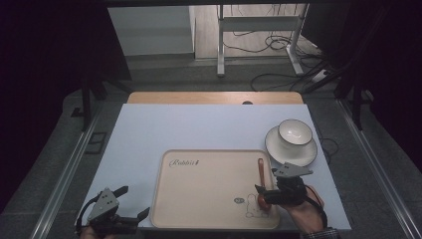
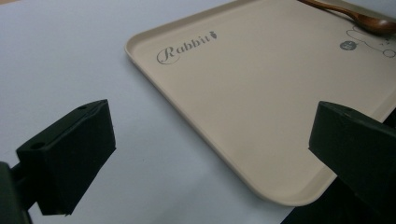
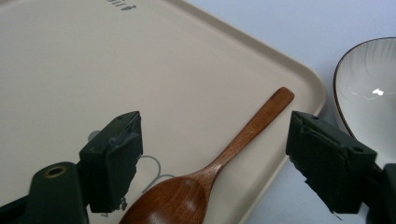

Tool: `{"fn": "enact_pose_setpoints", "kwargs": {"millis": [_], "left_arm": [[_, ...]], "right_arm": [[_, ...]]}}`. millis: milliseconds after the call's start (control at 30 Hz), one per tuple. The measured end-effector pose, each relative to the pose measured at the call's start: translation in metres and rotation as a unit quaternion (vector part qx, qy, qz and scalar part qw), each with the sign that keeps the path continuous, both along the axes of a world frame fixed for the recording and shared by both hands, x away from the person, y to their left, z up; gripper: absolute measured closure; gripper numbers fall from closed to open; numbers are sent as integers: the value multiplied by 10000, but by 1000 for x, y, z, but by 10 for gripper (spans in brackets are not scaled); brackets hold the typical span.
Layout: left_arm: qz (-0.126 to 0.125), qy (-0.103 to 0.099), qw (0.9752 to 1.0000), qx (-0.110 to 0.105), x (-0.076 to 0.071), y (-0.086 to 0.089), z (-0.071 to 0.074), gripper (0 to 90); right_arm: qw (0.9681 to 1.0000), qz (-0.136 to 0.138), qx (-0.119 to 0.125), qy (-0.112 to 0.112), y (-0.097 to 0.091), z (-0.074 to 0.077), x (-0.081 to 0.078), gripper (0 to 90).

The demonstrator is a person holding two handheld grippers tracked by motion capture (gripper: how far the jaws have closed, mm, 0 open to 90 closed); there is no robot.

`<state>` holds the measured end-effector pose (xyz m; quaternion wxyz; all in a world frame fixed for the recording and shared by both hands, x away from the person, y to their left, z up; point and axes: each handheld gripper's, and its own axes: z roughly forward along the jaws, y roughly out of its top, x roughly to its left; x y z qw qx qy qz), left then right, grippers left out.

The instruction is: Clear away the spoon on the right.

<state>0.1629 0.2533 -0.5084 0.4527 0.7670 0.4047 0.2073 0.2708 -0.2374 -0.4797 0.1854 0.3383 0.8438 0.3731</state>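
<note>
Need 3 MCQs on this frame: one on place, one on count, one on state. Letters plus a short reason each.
1. Where does the wooden spoon lie?
A. in the bowl
B. on the tray, near its right edge
C. on the bare table

2. How many bowls stand on the white plate?
A. none
B. one
C. two

3. How do the jaws of the right gripper stand around the spoon?
A. open, pads clear of it
B. clamped on the handle
C. shut beside it

B: the right gripper view shows the spoon resting on the beige tray close to its rim.
B: the high view shows a single white bowl on the plate, right of the tray.
A: in the right gripper view both pads stand apart from the spoon, which lies between them.
</note>
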Motion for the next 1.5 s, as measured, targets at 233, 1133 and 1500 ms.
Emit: {"fn": "enact_pose_setpoints", "kwargs": {"millis": [233, 1133, 1500], "left_arm": [[10, -1, 10000, -8, 0, 0, 0, 2], [52, -7, 10000, -14, 0, 0, 0, 2], [72, -3, 10000, -33, 0, 1, 0, 2]], "right_arm": [[10000, -22, 59, 25, -4, 0, -7, 154], [9994, -206, 193, -188, -28, 4, -31, 64], [9987, -331, 265, -297, -40, 6, -42, 62]]}}
